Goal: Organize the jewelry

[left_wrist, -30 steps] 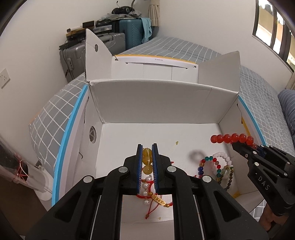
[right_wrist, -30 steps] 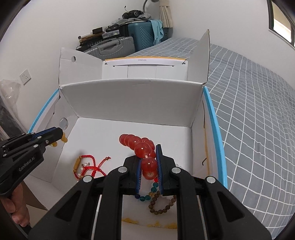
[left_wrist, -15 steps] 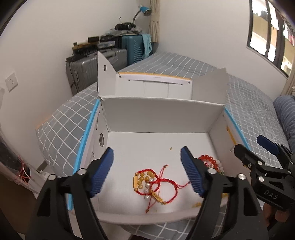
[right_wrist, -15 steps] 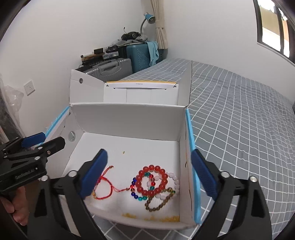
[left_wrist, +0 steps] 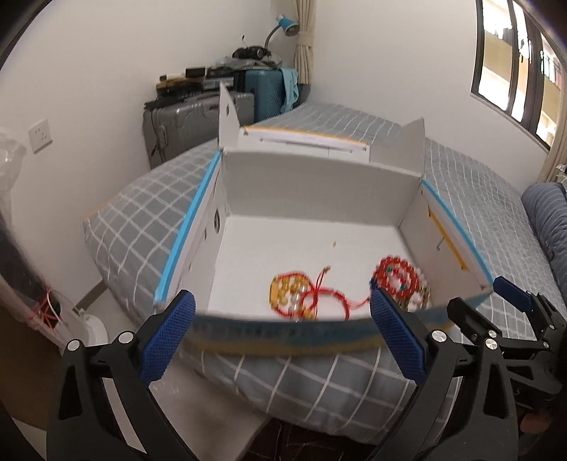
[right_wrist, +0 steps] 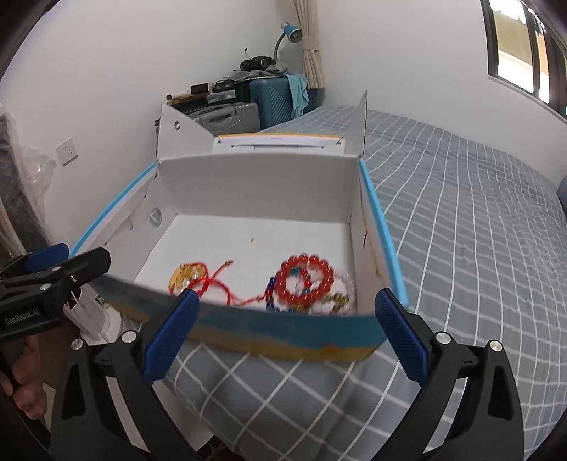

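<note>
A white open box (left_wrist: 319, 181) (right_wrist: 255, 184) with blue edges sits on the bed corner. Inside lie a red-string bracelet with yellow and pearl beads (left_wrist: 301, 294) (right_wrist: 198, 280) and a red bead bracelet (left_wrist: 398, 275) (right_wrist: 306, 278) on top of other beaded bracelets. My left gripper (left_wrist: 283, 337) is open and empty, held back from the box's near wall. My right gripper (right_wrist: 283, 329) is open and empty, also back from the near wall. Each gripper shows in the other's view: the right one (left_wrist: 510, 312) and the left one (right_wrist: 56, 269).
The grey checked bed (right_wrist: 460, 230) stretches to the right and behind the box. Suitcases (left_wrist: 198, 117) with clutter stand against the far wall. A blue lamp (right_wrist: 288, 30) and curtain are in the corner. A bolster (left_wrist: 549, 220) lies at the right.
Both grippers opened and let their bracelets go into the box, then pulled back and up out of the box; they now hover before its near wall.
</note>
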